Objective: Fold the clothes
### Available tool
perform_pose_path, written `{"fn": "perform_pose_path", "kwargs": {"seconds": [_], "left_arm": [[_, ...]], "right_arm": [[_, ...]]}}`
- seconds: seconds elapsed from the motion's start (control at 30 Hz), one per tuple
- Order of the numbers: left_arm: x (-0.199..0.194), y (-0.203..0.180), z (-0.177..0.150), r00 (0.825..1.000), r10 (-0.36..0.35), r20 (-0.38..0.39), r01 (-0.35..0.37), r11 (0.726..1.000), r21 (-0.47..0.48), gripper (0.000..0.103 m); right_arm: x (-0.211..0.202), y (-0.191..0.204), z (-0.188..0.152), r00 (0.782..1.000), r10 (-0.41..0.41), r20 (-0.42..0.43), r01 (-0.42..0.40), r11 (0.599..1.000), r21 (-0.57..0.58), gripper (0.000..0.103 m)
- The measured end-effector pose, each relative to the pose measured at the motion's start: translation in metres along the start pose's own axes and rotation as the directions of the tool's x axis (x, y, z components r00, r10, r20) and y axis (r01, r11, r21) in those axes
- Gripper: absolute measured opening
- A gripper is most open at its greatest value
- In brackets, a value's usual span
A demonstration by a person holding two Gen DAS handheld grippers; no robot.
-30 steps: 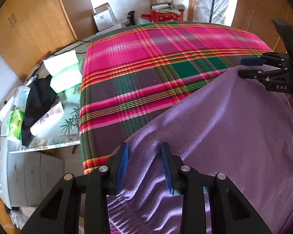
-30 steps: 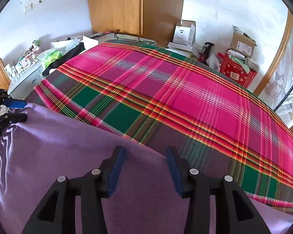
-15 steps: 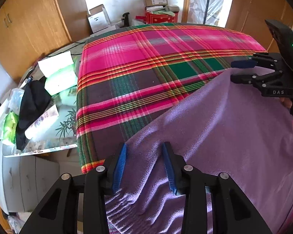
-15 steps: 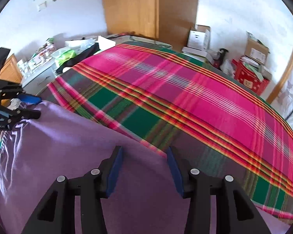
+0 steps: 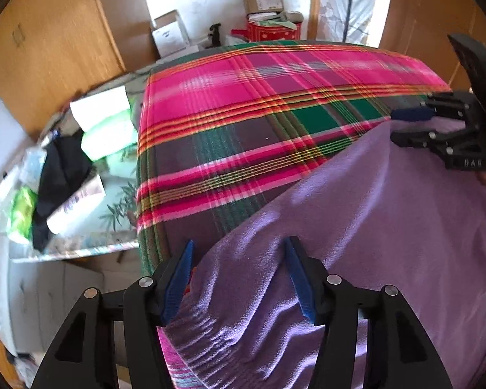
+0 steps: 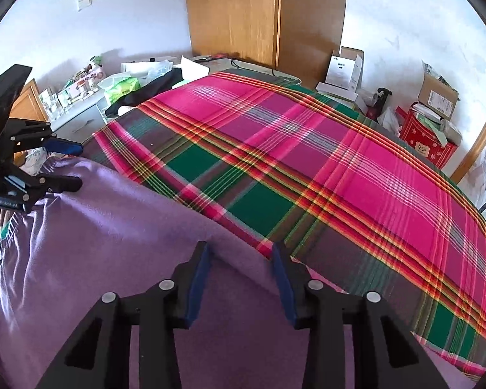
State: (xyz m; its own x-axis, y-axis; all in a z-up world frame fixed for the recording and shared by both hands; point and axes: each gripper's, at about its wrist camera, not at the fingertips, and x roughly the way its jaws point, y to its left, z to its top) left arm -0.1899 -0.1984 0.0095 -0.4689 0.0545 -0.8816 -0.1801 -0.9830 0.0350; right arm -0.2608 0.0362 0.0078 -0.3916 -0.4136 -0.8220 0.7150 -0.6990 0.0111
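Left wrist view: the left hand-held gripper [image 5: 239, 272] is standing with its jaws spread wide, the blue pads [image 5: 296, 278] flanking a ridge of the purple garment [image 5: 356, 227] without pinching it. The garment is lying across the near part of the bed, over the plaid blanket [image 5: 243, 113], its gathered hem sitting at the bed's near left corner. The right hand-held gripper [image 5: 401, 126] is appearing at the far right edge of the garment, its jaws parted. A cluttered side table [image 5: 90, 227] is standing beside the bed's left edge.

Right wrist view: the right hand-held gripper [image 6: 241, 275] is likewise standing open, its pads straddling the garment's [image 6: 113, 243] far edge where it is meeting the blanket [image 6: 324, 162]. The left hand-held gripper [image 6: 69, 165] is showing at the garment's left corner, jaws apart. A wooden wardrobe [image 6: 262, 16] is standing beyond the bed's far edge.
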Motion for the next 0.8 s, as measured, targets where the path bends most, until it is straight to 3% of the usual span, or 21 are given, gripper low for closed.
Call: {"fn": "perform_pose_path", "kwargs": {"seconds": [0.13,0.3,0.33,0.37,0.43,0.6,0.8], "left_arm": [[0.001,0.002,0.0,1.0,-0.021,0.001,0.021,1.0,0.002,0.06],[-0.002,-0.007,-0.002,1.0,0.007,0.012,-0.007,1.0,0.024,0.056],[-0.002,-0.008,-0.002,1.0,0.013,0.014,-0.013,1.0,0.028,0.05],[-0.003,-0.01,-0.003,1.0,0.018,0.017,-0.019,0.999,0.033,0.034],[-0.004,-0.014,-0.003,0.999,0.03,0.021,-0.031,0.999,0.041,0.011],[-0.006,-0.023,-0.005,0.998,0.058,0.033,-0.06,0.996,0.063,0.009],[-0.019,-0.023,-0.01,0.995,0.077,0.062,-0.079,0.996,0.033,0.006]], "right_arm": [[-0.001,-0.001,-0.002,1.0,0.006,0.006,-0.006,1.0,0.003,0.039],[-0.001,0.0,-0.001,1.0,0.009,0.005,-0.009,1.0,0.003,0.035],[-0.001,0.001,-0.001,1.0,0.011,0.005,-0.011,1.0,0.002,0.032],[-0.001,0.002,-0.002,1.0,0.011,0.005,-0.011,1.0,-0.001,0.03],[-0.002,0.008,-0.002,1.0,0.007,0.003,-0.007,1.0,-0.009,0.017],[-0.004,0.029,-0.005,0.997,-0.078,0.012,0.079,0.993,-0.088,0.007],[-0.011,0.036,-0.008,0.993,-0.118,0.017,0.119,0.989,-0.087,0.004]]}}
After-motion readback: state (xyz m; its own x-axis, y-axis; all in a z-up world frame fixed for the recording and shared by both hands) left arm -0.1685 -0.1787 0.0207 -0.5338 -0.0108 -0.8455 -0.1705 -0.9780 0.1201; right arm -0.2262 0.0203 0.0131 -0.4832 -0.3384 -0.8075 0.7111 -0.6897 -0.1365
